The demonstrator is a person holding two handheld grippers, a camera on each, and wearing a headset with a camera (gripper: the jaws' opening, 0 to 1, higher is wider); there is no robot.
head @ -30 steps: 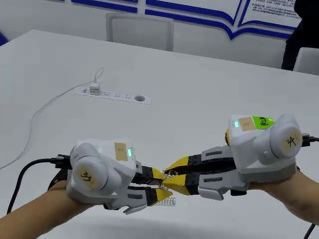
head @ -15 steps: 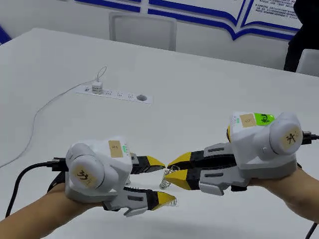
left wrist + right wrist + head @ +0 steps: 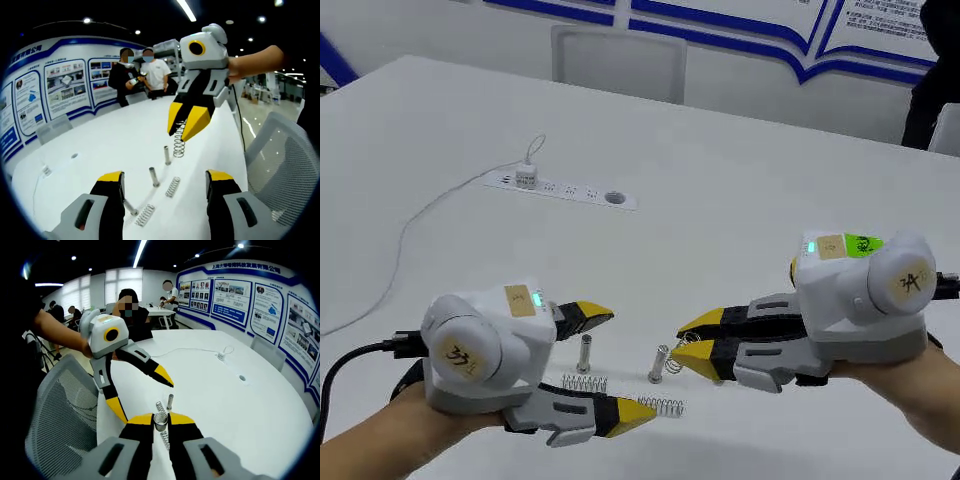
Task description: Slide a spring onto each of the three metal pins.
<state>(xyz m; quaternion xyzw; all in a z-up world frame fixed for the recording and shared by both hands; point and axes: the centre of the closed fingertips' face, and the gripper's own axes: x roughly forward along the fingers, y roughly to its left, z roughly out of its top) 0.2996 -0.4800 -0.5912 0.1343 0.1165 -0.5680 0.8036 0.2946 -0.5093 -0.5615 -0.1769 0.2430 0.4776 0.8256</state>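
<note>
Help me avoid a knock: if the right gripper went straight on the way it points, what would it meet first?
Probably the short upright silver metal pin just beyond the coiled wire spring the right gripper holds; depth is uncertain.

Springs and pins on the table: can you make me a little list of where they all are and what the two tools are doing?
right tool: shut on the held spring
left tool: open, holding nothing
pin by right tool: upright, bare, right beside the held spring
middle pin: upright, bare
third pin: near the left tool's jaw, bare
loose springs: two, lying flat on the table
springs on pins: none yet
</note>
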